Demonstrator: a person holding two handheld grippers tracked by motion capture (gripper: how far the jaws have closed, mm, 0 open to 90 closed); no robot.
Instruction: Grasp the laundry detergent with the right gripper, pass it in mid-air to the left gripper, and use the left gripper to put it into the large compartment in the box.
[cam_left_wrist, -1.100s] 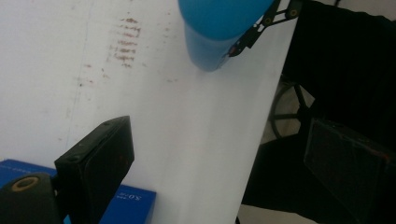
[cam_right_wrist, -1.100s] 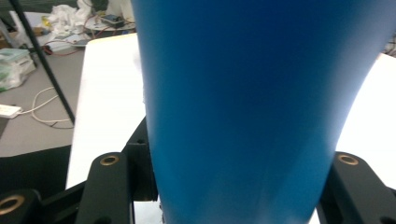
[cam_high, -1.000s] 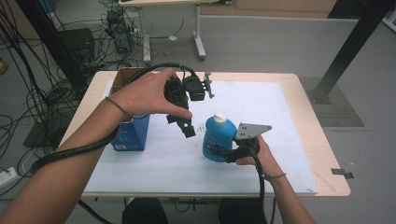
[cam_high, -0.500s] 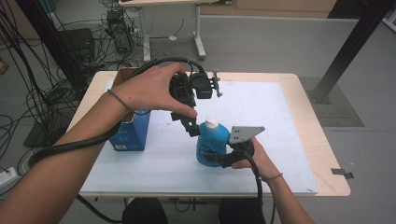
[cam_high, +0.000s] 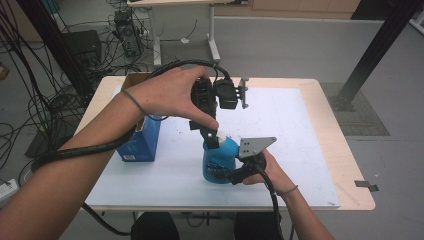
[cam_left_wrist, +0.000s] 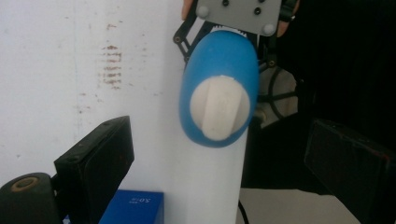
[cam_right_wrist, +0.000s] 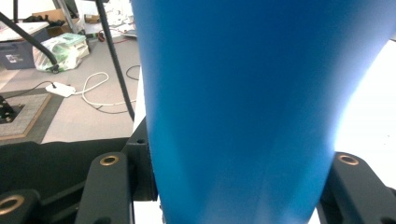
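1. Bottle (cam_high: 219, 161): blue plastic, white cap (cam_left_wrist: 219, 113), stands upright on the white sheet (cam_high: 300, 125) near the front middle of the worktop (cam_high: 345, 150).
2. Right gripper (cam_high: 239, 172): clamped on the bottle's lower body from the person's right; in the right gripper view the blue wall sits tight between both jaws.
3. Left gripper (cam_high: 214, 141): comes down from above, jaws wide apart, one on each side of the cap in the left gripper view, not touching it. Released, holding nothing.
4. Handling, as a guess: the bottle is stiff plastic with a smooth, probably slick skin; weight depends on fill, which can't be seen. The oval body gives the right gripper flat sides to pinch, so it should stay put against a twist.
5. Cap: small, rounded, with a raised flat ridge across the top. Best hold looks like the jaws across that ridge or low on the cap's sides; a high pinch on the dome could slip off.
6. Label on the bottle front: dark print, too blurred to read.
7. Blue box (cam_high: 141, 142): stands to the bottle's left, well apart. White writing on it, not legible from above; the left gripper view shows a corner (cam_left_wrist: 131, 208) with small characters, unclear.
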